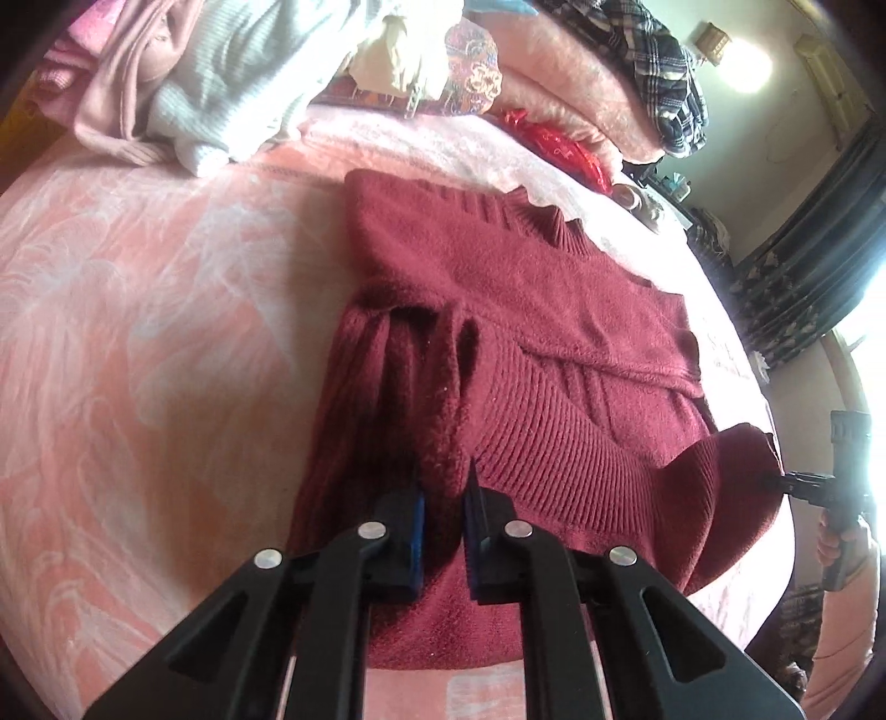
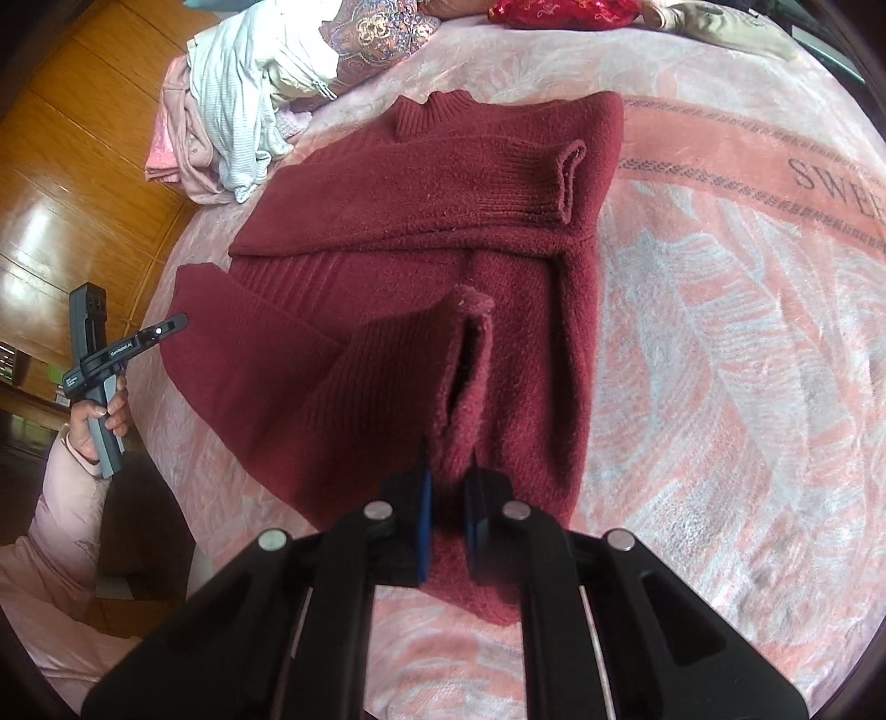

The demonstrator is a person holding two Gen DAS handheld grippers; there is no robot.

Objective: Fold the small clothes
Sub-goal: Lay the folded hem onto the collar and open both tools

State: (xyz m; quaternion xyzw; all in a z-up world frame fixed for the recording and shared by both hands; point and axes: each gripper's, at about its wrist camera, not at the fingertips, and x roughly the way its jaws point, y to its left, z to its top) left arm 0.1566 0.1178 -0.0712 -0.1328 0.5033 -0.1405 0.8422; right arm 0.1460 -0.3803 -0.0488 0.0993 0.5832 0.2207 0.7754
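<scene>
1. Left claw (image 1: 446, 493), nearest in its own view, is clenched on a bunched fold of the dark red knitted sweater (image 1: 531, 310) at its hem end; blue-edged pads press the wool from both sides.

2. Right claw (image 2: 449, 487) is likewise clenched on sweater fabric, pinching the hem just below the ribbed cuff (image 2: 470, 343) of a sleeve that lies folded across the body. Holding the two hem corners at once looks like the grip needed to carry the bottom end over toward the collar, so I judge the lengthwise fold to be the step in hand.

3. From the right wrist view, a hand (image 2: 97, 412) in a pale pink padded sleeve grips the grey handle of the other tool at the bed's near side edge.

4. Beyond the claws, the sweater lies flat in the middle of the bed, on a pink and white leaf-patterned fleece blanket (image 2: 720, 343). Both sleeves are already crossed over the chest, which narrows the garment into a strip ready for halving.

5. Its long axis runs away from the claws: hem nearest, ribbed collar (image 2: 443, 108) pointing toward the far edge of the bed.

6. Farthest off, by the bed's far corner, sits a loose heap of pale pink and white ribbed clothes (image 2: 238, 111), probably waiting their turn, beside a floral patterned cushion (image 2: 376, 27).
</scene>
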